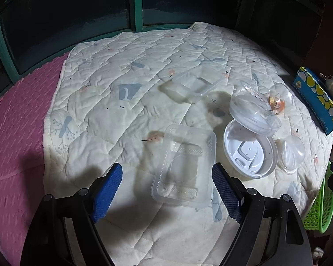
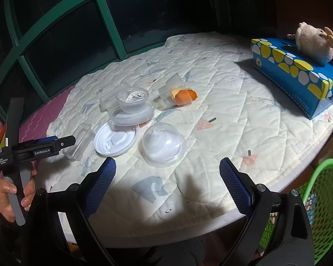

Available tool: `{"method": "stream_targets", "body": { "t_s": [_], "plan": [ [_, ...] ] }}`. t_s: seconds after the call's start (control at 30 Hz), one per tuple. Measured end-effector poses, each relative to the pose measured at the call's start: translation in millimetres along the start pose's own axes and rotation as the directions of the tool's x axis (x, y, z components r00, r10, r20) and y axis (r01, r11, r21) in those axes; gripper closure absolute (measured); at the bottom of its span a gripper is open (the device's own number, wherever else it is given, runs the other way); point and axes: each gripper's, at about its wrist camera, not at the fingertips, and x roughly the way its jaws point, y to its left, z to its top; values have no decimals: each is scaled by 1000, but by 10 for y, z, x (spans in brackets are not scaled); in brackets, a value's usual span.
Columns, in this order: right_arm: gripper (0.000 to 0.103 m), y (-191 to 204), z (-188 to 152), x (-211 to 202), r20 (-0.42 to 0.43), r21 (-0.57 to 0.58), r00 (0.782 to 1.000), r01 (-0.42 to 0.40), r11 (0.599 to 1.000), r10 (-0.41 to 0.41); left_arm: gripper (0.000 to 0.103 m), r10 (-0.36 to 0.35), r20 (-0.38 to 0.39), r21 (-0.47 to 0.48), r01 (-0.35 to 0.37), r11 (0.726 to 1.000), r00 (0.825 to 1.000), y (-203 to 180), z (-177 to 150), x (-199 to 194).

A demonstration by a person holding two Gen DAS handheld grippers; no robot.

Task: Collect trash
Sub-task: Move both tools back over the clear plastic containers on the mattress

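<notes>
Several clear plastic containers lying scattered on the quilted pad (image 2: pixel 222 102): rectangular tray (image 1: pixel 184 166) sitting just ahead of the left gripper (image 1: pixel 167 177), white round lid (image 2: pixel 115 140) beside it, domed cover (image 2: pixel 164 144) resting just ahead of the right gripper (image 2: pixel 167 170), orange peel (image 2: pixel 184 96) lying farther back. Both grippers hovering with jaws spread wide, gripping nothing. Green basket (image 2: pixel 322 199) standing off the pad's right edge; blue tissue box (image 2: pixel 295 75) carrying a plush toy (image 2: pixel 315 42) at the far right.

Dark green-framed window (image 2: pixel 62 51), pink floor mat (image 1: pixel 15 122), quilt-covered table (image 2: pixel 233 122).
</notes>
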Motion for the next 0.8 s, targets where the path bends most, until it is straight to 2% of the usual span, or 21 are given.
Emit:
{"method": "stream_targets", "body": {
  "t_s": [0.23, 0.43, 0.63, 0.8],
  "plan": [
    [9, 80, 37, 159, -29, -23, 1000, -6, 1000, 6, 23, -52, -11, 1, 52, 999, 999, -3, 22, 43],
    [9, 125, 67, 264, -44, -44, 999, -9, 999, 7, 23, -45, -19, 61, 46, 997, 999, -104, 55, 121],
    [10, 148, 111, 380, -53, -75, 999, 3, 997, -7, 24, -72, -45, 69, 75, 995, 996, -105, 59, 229],
    [15, 118, 168, 485, -66, -89, 998, 14, 996, -20, 34, -102, -58, 57, 106, 993, 993, -80, 60, 272]
  ]
}}
